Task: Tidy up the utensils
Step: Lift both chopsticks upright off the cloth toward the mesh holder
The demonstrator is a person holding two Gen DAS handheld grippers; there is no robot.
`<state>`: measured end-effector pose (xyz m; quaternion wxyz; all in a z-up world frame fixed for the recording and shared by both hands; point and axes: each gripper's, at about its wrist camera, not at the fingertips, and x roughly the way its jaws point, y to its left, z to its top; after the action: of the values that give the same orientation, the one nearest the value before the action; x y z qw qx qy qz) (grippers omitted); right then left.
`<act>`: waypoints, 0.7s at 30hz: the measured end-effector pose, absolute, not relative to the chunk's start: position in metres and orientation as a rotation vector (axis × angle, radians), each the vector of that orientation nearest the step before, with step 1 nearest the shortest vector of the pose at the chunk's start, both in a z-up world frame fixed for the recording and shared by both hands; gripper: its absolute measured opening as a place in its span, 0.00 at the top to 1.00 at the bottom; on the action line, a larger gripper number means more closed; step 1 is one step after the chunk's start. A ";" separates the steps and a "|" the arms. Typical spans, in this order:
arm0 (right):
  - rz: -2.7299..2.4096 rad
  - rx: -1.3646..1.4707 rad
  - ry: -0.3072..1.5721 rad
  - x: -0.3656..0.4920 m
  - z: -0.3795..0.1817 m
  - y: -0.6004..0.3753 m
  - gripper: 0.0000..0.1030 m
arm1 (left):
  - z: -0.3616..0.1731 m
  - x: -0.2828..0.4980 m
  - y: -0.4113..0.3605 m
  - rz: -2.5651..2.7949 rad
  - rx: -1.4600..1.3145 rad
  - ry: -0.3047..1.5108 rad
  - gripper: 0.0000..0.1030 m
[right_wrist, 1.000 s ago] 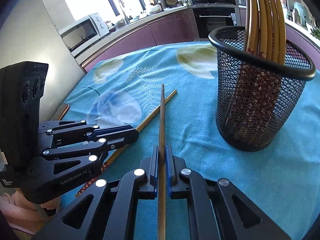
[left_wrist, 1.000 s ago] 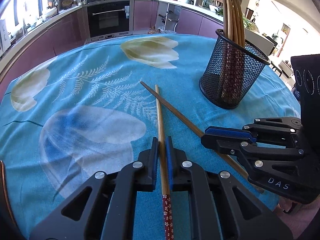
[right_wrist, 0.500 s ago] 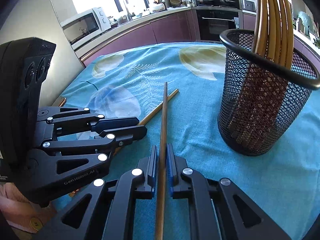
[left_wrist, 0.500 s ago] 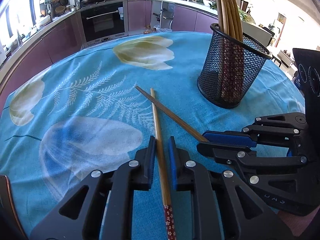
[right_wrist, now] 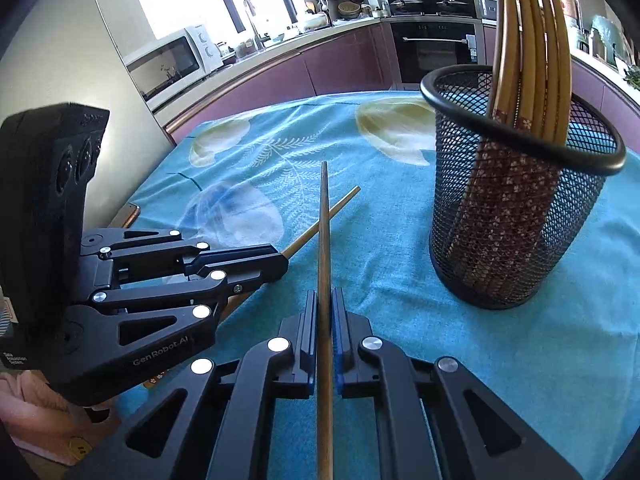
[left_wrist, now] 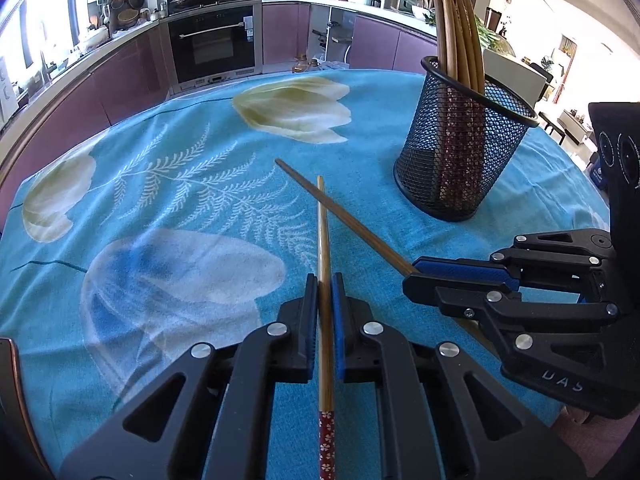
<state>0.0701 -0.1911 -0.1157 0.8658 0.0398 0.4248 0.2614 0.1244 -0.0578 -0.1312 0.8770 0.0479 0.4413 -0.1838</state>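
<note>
Both grippers have barely moved; left's jaws just closed on its chopstick.
Left gripper and right gripper each clamp a chopstick pointing 12 o'clock; cup at right's 2 o'clock, nearer.

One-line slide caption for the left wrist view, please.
Left gripper shut on a chopstick, right gripper holding a second that crosses it, mesh holder of chopsticks waiting on the blue floral tablecloth.

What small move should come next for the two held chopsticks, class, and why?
Probably lift both. The left tongs are shut on the lighter bamboo chopstick, the right tongs on the darker wooden chopstick; their tips cross low over the blue cloth, beside the black mesh holder.
</note>
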 end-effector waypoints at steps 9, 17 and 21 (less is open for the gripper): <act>0.558 0.106 0.836 0.061 -0.098 -0.206 0.94 | -0.112 0.117 -0.047 -0.397 0.058 0.877 0.93; 0.557 0.119 0.778 0.052 -0.079 -0.218 0.94 | -0.090 0.108 -0.038 -0.440 0.002 0.832 0.93; 0.560 0.114 0.780 0.050 -0.080 -0.218 0.94 | -0.080 0.102 -0.035 -0.452 -0.010 0.806 0.93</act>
<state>0.0502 -0.2179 -0.0805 0.8852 0.0548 0.3752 0.2694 0.1017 -0.0351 -0.0800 0.8952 -0.0051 0.3887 -0.2179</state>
